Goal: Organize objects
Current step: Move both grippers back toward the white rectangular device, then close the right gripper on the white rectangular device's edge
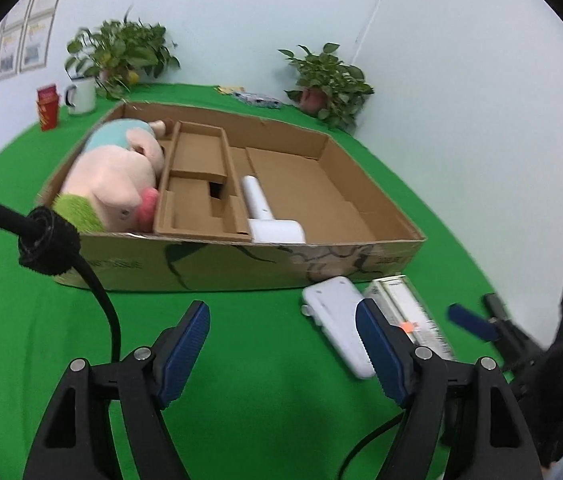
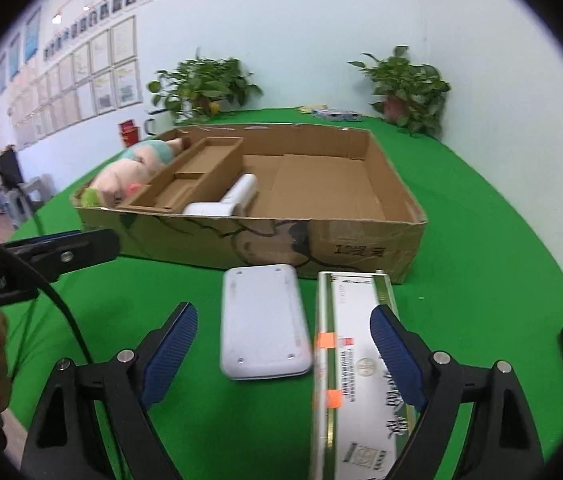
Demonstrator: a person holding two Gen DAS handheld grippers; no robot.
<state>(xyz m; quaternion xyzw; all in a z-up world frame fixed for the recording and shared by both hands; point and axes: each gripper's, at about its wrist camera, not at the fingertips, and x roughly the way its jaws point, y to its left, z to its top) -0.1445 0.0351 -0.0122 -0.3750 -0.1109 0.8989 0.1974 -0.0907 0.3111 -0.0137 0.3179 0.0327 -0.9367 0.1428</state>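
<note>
Both grippers are hanging low over the green table [image 1: 241, 360], and both are standing with their blue-padded jaws spread wide and nothing between them. From where the left gripper [image 1: 281, 344] is looking, bare green cloth is lying between its fingers, with the white flat device [image 1: 335, 320] just to the right of its right finger. The right gripper [image 2: 283, 348] is hovering over 2 loose items lying side by side in front of the cardboard box [image 2: 361, 254]: that white device [image 2: 263, 324], face down with small screw dots at its corners, and a long printed carton [image 2: 355, 356] with orange stickers on its edge. The carton's far end is sitting just short of the box wall; whether the 2 items are touching each other is hard to judge through the blur.

Inside the box [image 1: 241, 264], a pink plush pig [image 1: 117, 182] is filling the left side, lying against a cardboard insert [image 1: 197, 188] that is dividing the space. A white hair dryer [image 1: 265, 212] is lying just right of that insert, against the near wall. The wide right part of the box is showing bare cardboard floor.

At the back of the table, 2 potted plants [image 1: 121, 52] [image 1: 327, 84] are standing by the wall, with a white enamel mug [image 1: 79, 96] and a red box [image 1: 47, 106] near the left one.
</note>
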